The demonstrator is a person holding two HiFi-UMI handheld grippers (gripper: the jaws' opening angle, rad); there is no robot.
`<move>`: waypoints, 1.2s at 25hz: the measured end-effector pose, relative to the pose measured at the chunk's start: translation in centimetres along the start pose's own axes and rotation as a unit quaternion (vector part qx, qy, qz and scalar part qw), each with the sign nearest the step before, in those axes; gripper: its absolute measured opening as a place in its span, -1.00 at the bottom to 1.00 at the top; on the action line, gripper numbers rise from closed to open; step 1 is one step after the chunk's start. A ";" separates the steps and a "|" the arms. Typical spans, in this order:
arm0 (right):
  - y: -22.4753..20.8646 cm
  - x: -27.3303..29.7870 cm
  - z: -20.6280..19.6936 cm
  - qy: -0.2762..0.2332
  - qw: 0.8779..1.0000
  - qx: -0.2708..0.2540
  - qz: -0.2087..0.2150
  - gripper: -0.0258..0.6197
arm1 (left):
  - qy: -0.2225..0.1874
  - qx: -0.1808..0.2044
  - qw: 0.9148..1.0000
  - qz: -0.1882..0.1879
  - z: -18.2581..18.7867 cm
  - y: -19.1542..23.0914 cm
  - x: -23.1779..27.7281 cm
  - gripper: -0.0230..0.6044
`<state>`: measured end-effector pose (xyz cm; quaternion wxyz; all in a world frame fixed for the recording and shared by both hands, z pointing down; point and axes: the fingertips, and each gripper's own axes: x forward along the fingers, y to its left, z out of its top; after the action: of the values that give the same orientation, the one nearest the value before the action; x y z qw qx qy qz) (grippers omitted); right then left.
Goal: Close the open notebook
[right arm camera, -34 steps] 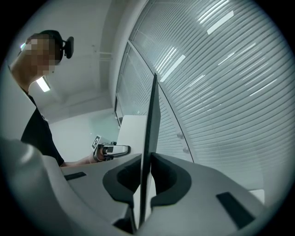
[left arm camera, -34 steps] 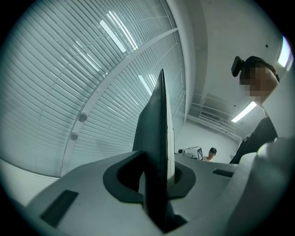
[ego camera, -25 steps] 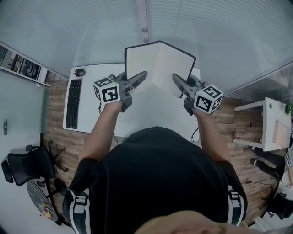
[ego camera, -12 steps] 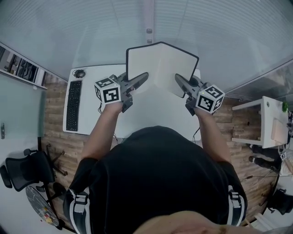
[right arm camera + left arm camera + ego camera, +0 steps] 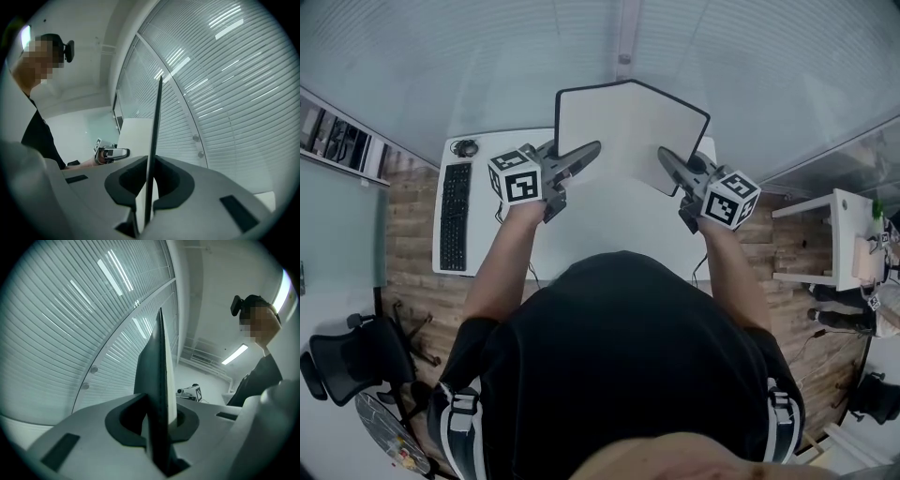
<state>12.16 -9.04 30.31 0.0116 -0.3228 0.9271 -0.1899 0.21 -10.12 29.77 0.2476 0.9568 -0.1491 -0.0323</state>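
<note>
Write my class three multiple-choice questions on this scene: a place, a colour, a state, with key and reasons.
1. Where on the desk is the keyboard? A. right end B. left end C. middle
2. The cover of the notebook is: A. red B. yellow C. black
3. The notebook is: A. open B. shut C. torn
Key: 1 B, it lies at the head view's left; 2 C, dark rim round pale pages; 3 A, the left gripper and right gripper hold its halves apart.
</note>
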 end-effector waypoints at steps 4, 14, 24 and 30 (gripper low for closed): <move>0.9 0.5 0.4 0.002 1.000 -0.006 -0.008 -0.75 | 0.003 -0.001 1.000 -0.008 0.6 0.0 -0.7 -0.71; 2.3 3.8 -0.1 -0.002 1.000 0.001 -0.030 -0.75 | 0.017 -0.015 0.999 -0.023 1.3 2.2 -3.3 -0.71; 1.5 4.0 -0.8 -0.007 0.998 0.018 -0.052 -0.75 | 0.030 -0.028 0.998 -0.036 0.8 3.3 -2.7 -0.71; -0.1 4.3 -2.4 0.008 0.998 0.035 -0.057 -0.75 | 0.036 -0.051 0.997 -0.035 -0.8 5.1 -2.0 -0.71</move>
<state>8.50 -10.83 33.01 0.0042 -0.3732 0.9001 -0.2248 -3.00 -13.40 32.96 0.3004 0.9479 -0.1050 -0.0144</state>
